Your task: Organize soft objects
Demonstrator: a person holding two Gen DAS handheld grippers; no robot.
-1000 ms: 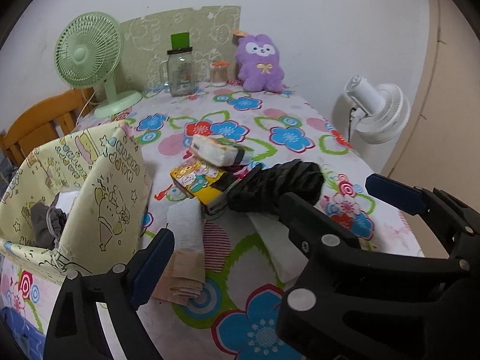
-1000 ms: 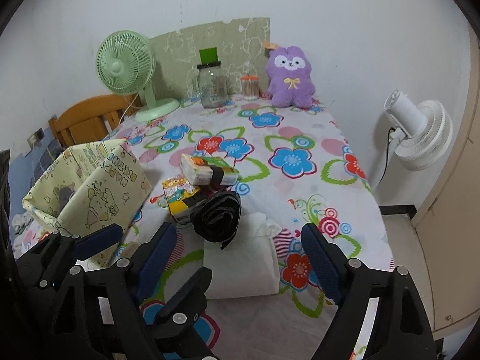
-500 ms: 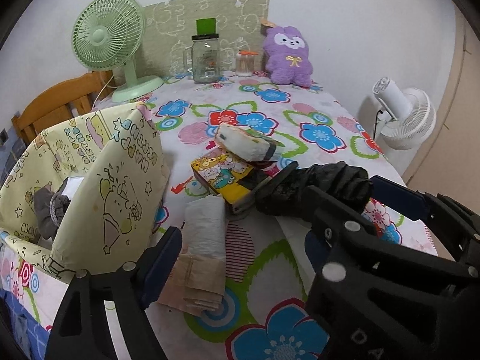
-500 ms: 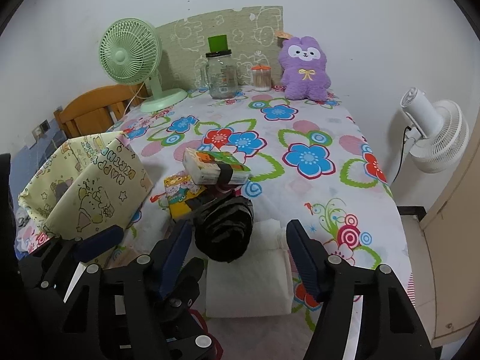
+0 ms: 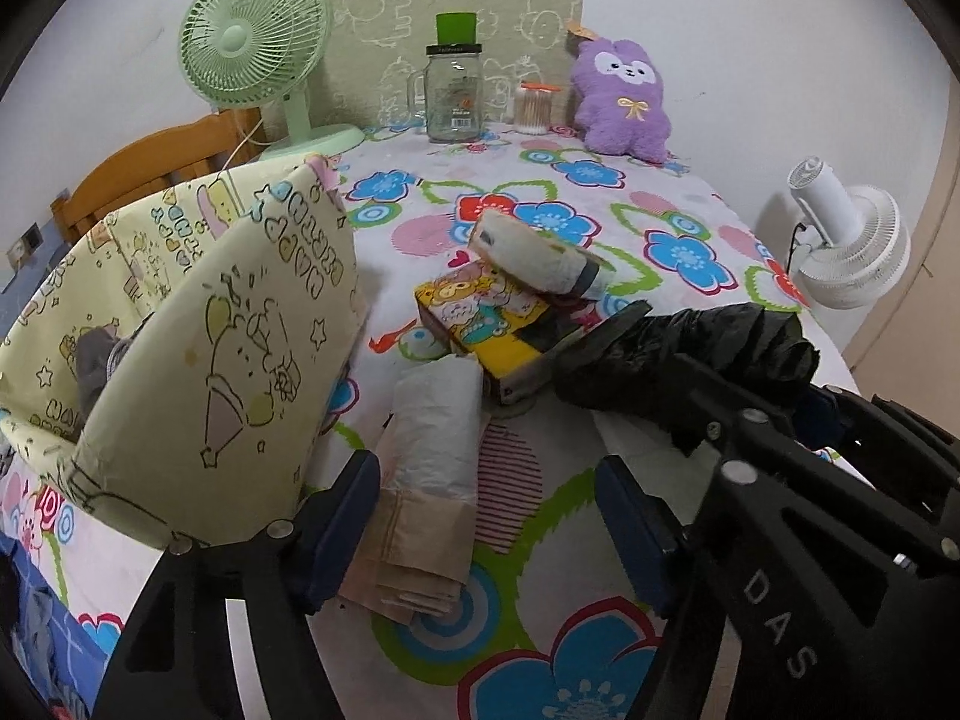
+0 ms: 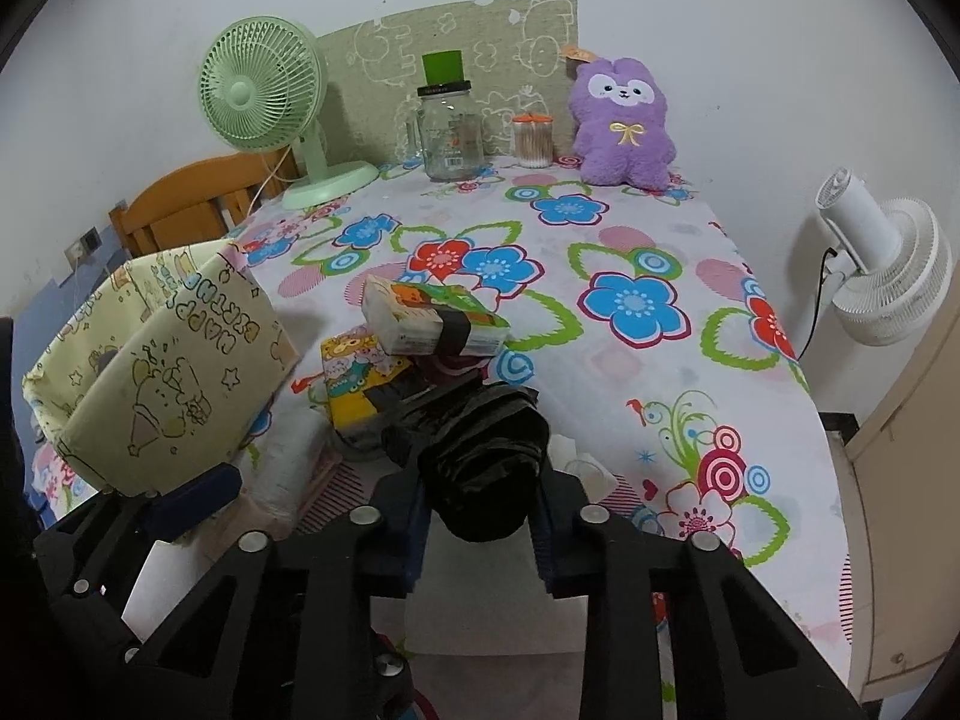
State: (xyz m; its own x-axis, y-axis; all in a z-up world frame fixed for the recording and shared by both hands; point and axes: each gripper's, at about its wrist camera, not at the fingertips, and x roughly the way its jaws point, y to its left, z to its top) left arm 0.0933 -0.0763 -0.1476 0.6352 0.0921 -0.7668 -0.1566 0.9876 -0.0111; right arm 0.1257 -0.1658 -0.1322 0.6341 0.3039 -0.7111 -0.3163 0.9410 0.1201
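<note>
Left claw agape over a white roll beside the yellow fabric bin.

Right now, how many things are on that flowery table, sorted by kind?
Fans: 1, green fan
Plush toys: 1, purple plush
Jars: 2, glass jar, small swab jar
Fabric bins: 1, yellow bin
Tissue packs: 2, white pack, cartoon pack
Bag rolls: 2, black roll, white roll
Folded white cloth: 1
Total: 10
</note>
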